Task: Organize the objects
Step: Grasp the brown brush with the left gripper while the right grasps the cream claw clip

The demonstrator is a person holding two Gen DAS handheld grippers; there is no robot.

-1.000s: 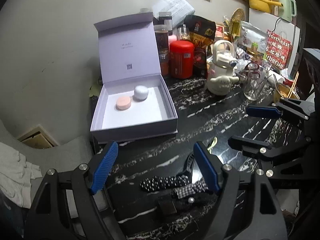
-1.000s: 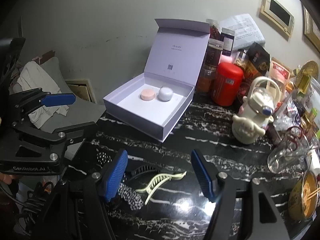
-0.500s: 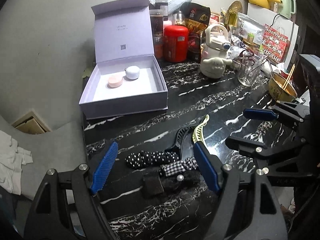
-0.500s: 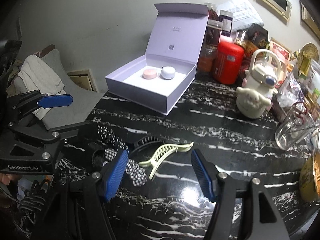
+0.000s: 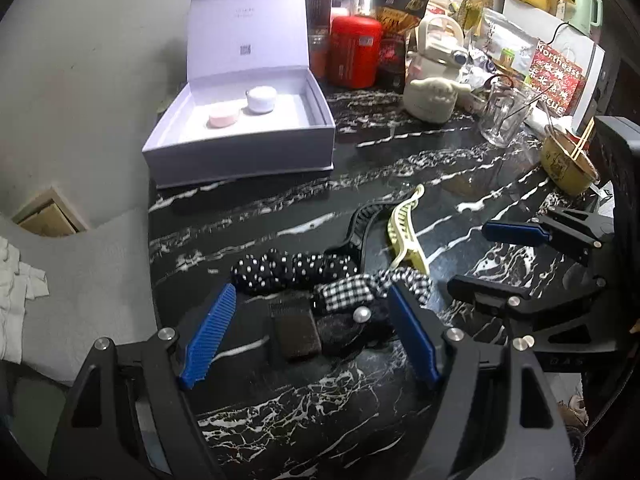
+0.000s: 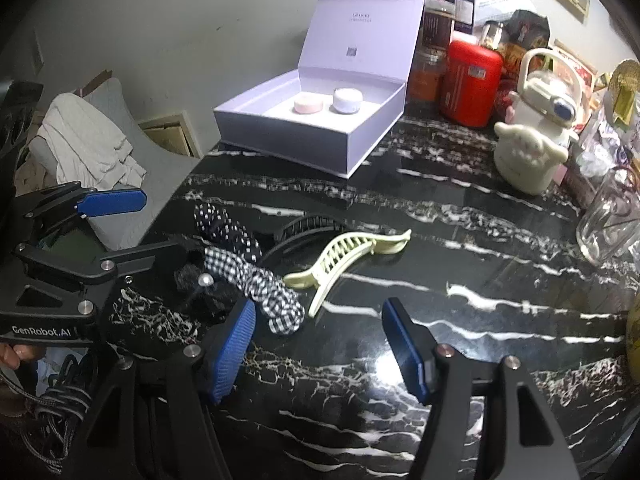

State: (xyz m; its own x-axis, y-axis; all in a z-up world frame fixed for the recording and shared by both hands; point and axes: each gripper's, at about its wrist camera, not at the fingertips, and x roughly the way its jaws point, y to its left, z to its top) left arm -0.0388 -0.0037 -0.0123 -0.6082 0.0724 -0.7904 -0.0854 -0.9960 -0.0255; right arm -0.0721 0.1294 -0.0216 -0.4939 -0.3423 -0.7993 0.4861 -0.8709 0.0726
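Note:
Hair accessories lie on the black marble table (image 5: 360,176): a polka-dot scrunchie (image 5: 292,270), a checked one (image 5: 368,286), a black clip with a pearl (image 5: 320,326), a black claw clip (image 5: 362,226) and a pale yellow claw clip (image 5: 404,232). My left gripper (image 5: 312,336) is open and low, its fingers on either side of the black clip. My right gripper (image 6: 320,344) is open just in front of the yellow clip (image 6: 344,256). An open lilac box (image 5: 248,120) at the back holds a pink jar (image 5: 222,116) and a white jar (image 5: 260,98).
A red canister (image 5: 354,52), bottles and snack bags stand behind the box. A cream kettle (image 5: 434,80), a glass cup (image 5: 502,116) and a yellow bowl with chopsticks (image 5: 568,162) stand at the right. A grey chair (image 6: 132,160) with cloth sits off the table's left edge.
Both grippers have pulled back from the box and come down toward the hair accessories. The accessories now lie between and just ahead of the fingers. Both stay open.

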